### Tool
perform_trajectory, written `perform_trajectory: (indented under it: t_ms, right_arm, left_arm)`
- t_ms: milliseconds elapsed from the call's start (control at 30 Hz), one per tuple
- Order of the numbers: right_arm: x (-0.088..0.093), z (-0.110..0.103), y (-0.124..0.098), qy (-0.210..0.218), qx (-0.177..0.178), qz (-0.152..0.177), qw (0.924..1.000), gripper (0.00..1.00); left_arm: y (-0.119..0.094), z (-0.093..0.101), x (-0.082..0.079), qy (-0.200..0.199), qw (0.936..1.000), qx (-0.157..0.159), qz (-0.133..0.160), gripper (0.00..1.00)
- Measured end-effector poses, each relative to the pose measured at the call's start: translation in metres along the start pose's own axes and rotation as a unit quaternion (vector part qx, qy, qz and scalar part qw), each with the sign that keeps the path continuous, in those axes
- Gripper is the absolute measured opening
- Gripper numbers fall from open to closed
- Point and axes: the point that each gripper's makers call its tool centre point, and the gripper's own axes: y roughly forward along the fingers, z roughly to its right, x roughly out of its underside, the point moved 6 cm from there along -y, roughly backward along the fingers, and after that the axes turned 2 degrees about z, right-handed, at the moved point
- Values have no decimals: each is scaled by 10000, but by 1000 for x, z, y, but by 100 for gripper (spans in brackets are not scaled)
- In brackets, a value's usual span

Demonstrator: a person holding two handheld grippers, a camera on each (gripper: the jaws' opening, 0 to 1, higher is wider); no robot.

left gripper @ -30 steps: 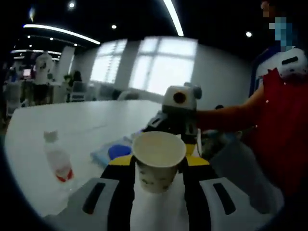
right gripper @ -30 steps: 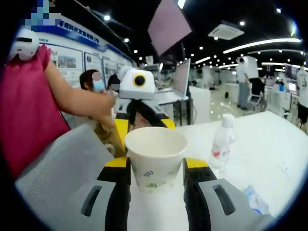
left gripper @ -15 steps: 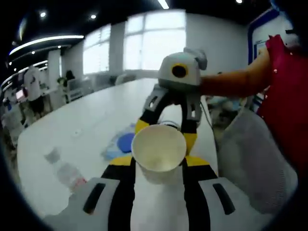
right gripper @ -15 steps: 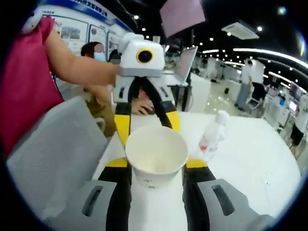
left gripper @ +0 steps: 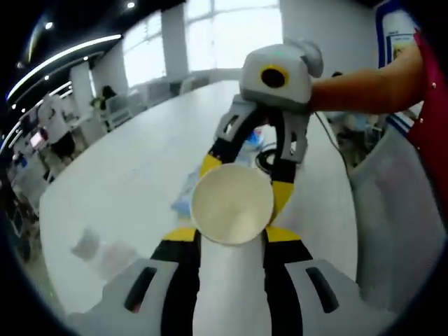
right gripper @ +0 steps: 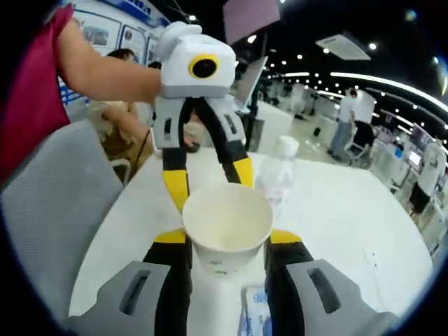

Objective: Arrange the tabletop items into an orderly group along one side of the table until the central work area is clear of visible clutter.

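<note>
Open office hall with strip lights, long white table (left gripper: 126,175) underneath. Mid-carry step by the look of it: paper cup (left gripper: 231,210) up off the table, not yet parked with a side group. Next move probably calls for picking one table edge, lowering the cup upright beside the other items, and spreading the jaws only once the base is down. Also calls for a light squeeze, thin paper walls likely to buckle.

Left gripper view, left to right:
- Water bottle (left gripper: 98,248) lower left on the table, too blurred to tell its pose.
- Blue packet (left gripper: 183,201) just left of centre, partly behind the cup.
- Left gripper (left gripper: 229,234) bottom centre, narrowed onto the cup, pads touching both sides, cup mouth tipped toward the lens.
- Right gripper (left gripper: 246,180) in from upper right, yellow tips flanking the cup's far rim; cannot tell from this view whether touching.
- Grey mesh chair (left gripper: 399,210) at the right edge.

Right gripper view, left to right:
- Chair at far left.
- Left gripper in from upper left, tips at the cup's far rim.
- Cup at centre, pinched between the right gripper's own jaws, narrow grip.
- Bottle upright just right of centre, behind the cup and apart from it.
- Packet at the bottom edge, below the cup, between the jaws.

Middle of the table not cleared yet: bottle and packet loose on it, well apart from each other.
</note>
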Motion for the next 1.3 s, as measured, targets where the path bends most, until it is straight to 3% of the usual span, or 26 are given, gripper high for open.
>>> perform_trajectory:
  t_ms: [233, 267, 333, 433, 633, 900, 1000, 1067, 1133, 1300]
  right_arm:
    - [9, 10, 4, 367, 34, 412, 9985, 39]
    - [10, 11, 5, 401, 51, 429, 9983, 39]
    - [15, 17, 6, 424, 148, 422, 9981, 39]
    - [21, 28, 8, 618, 357, 512, 9961, 39]
    - [26, 40, 18, 696, 512, 509, 9950, 39]
    - [35, 50, 31, 852, 600, 539, 9931, 39]
    - [38, 52, 34, 875, 623, 527, 9928, 39]
    - [39, 52, 36, 894, 640, 533, 9925, 39]
    - [40, 53, 38, 908, 643, 538, 9923, 39]
    - [48, 54, 44, 920, 683, 447, 9924, 39]
  left_arm:
    - [3, -11, 15, -211, 9996, -125, -161, 22]
    - [2, -11, 14, -370, 9992, -124, 12, 24]
    - [1, -11, 15, -524, 9985, -132, 84, 28]
    - [-2, -8, 22, -562, 9983, -156, 85, 26]
    - [-4, 4, 36, -804, 9965, -172, 144, 33]
    - [-12, 19, 44, -1225, 9911, -240, 459, 54]
    - [-14, 29, 46, -1523, 9856, -174, 711, 70]
    - [-15, 34, 41, -1719, 9801, -127, 986, 89]
    - [-17, 40, 40, -1844, 9759, -78, 1160, 99]
    - [-23, 51, 40, -2053, 9681, -23, 1435, 100]
